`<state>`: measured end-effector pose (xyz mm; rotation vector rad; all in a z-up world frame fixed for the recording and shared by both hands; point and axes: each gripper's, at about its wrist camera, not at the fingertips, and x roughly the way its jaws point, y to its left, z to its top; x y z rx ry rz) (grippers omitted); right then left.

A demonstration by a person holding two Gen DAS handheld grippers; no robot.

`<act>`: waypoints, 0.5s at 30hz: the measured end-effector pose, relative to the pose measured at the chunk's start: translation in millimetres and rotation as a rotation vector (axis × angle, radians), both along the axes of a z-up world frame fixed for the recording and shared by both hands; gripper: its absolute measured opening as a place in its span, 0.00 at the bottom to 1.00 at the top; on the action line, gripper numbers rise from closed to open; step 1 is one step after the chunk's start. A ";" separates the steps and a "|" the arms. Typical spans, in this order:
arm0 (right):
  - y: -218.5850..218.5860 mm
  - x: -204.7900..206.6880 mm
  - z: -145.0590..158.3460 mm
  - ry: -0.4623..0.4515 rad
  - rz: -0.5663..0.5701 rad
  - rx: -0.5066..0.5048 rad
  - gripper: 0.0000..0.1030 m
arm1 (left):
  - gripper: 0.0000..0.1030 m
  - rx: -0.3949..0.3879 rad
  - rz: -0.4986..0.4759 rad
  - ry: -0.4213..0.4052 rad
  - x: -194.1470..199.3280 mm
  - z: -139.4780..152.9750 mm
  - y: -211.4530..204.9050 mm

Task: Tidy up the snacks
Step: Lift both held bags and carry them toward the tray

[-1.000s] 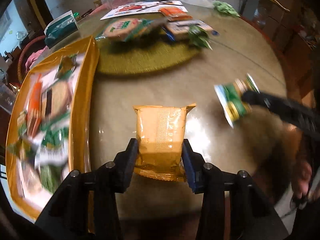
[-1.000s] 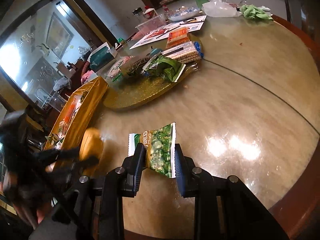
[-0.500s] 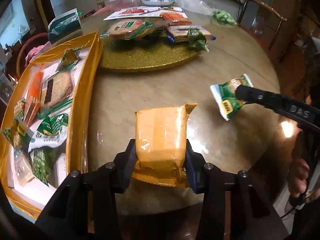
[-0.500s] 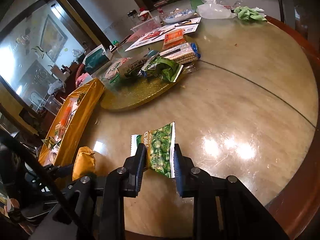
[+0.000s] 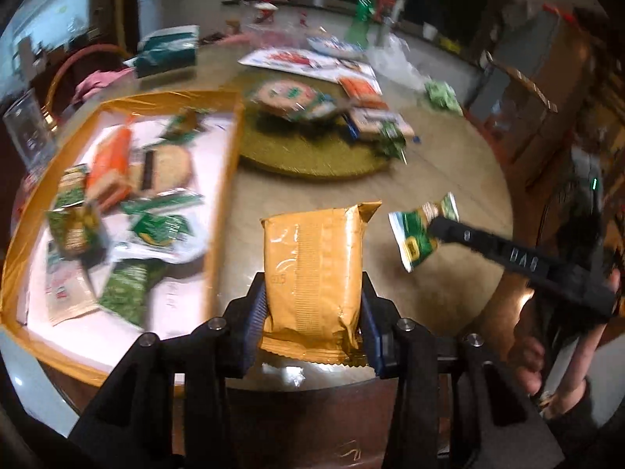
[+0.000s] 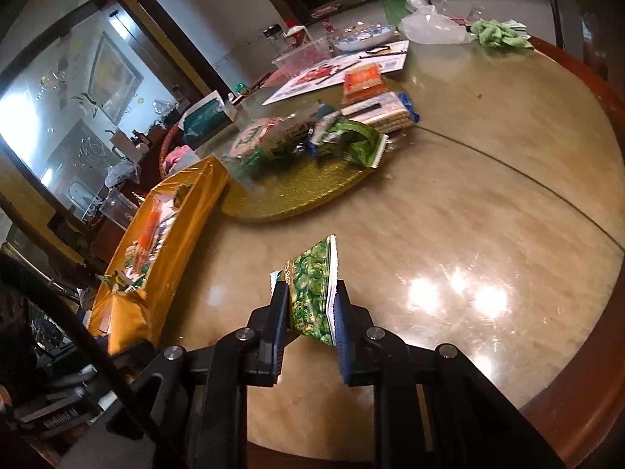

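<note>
left gripper clamps orange pack, long axis running forward from the jaws; right gripper clamps green pack. tray lies just left of orange pack; left gripper judged nearer

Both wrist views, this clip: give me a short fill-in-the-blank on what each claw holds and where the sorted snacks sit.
1. The left claw is shut on a ____-coloured packet.
2. The right claw grips a ____ pea snack bag.
3. Sorted snacks lie in the gold-rimmed ____, left of the round mat.

Missing: orange; green; tray
</note>
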<state>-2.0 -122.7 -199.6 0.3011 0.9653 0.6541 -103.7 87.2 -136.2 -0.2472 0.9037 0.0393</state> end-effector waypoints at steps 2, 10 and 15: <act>6.6 -1.9 7.6 -0.012 0.007 0.008 0.19 | 0.44 -0.028 0.030 -0.018 -4.5 9.6 14.1; 22.4 -2.3 43.7 -0.138 -0.006 0.043 0.19 | 0.44 -0.034 0.150 -0.114 -13.3 36.8 74.6; 47.1 7.2 55.8 -0.193 0.033 0.084 0.19 | 0.44 -0.009 0.238 -0.141 -7.6 42.9 117.1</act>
